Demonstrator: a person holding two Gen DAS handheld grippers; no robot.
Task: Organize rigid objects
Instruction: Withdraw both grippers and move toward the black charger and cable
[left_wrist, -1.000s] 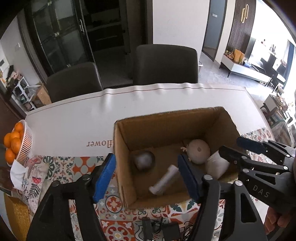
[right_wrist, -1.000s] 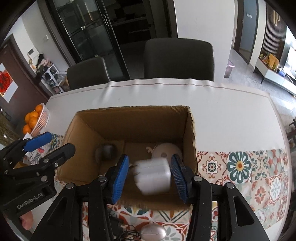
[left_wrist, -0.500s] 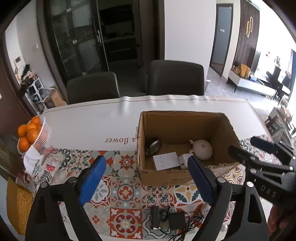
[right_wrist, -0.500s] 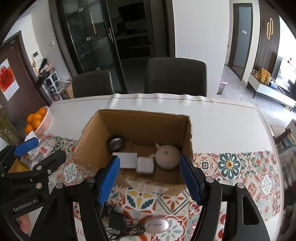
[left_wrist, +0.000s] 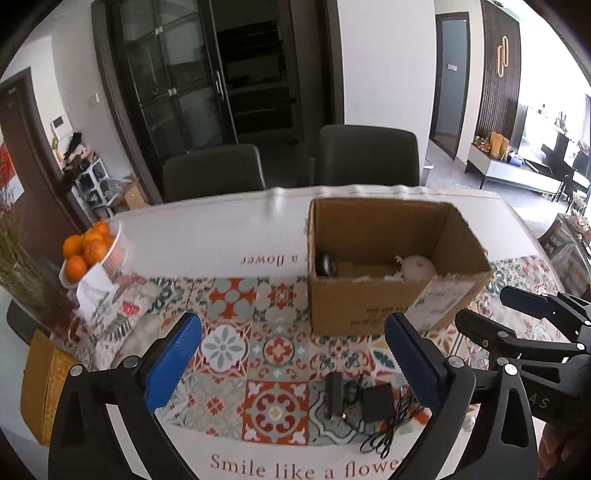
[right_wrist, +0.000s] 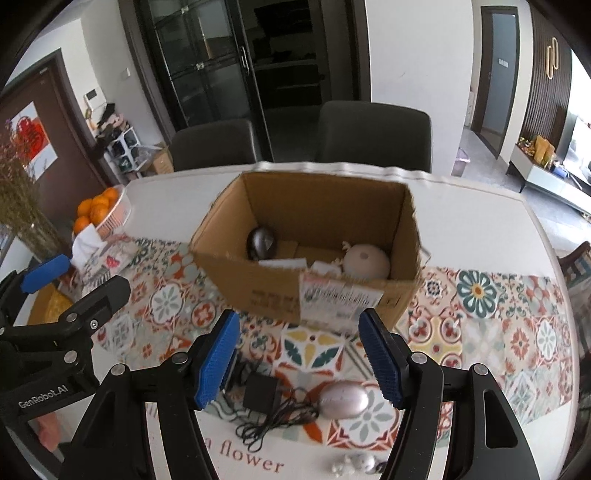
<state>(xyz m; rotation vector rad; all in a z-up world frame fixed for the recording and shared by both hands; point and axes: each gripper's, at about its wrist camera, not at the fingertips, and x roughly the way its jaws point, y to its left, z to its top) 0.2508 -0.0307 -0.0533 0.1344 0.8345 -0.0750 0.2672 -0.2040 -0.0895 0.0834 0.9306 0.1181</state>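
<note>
Both grippers empty, hovering short of the cardboard box (right_wrist: 314, 266): left gripper (left_wrist: 291, 362) jaws opening wide with nothing between them, right gripper (right_wrist: 299, 354) parted about halfway, nothing gripped. The box sits on the patterned runner (right_wrist: 480, 332) mid-table and already holds a dark round gadget (right_wrist: 261, 242), a beige round device (right_wrist: 365, 261) and some flat white pieces. Left on the table in front of the box: silver mouse (right_wrist: 343, 399), black power adapter (right_wrist: 261, 393) with its loose cable (right_wrist: 273, 421), a second black block (left_wrist: 334, 393) beside it, and a small white figurine (right_wrist: 356, 463) at the near edge. The mouse is probably light, hard and smooth-domed; I'd pinch it across the narrow sides, low, so it doesn't squirt out. The adapter is a stiff block and an easy flat-side grasp, but the trailing cord will likely drag and snag on the mouse or the box rim. The figurine looks fragile, so go gentle. The box's near wall is the main obstruction: items must clear the rim. The orange bowl (left_wrist: 94, 247) and cloth (left_wrist: 110, 291) sit well off to the left, out of the way.
</note>
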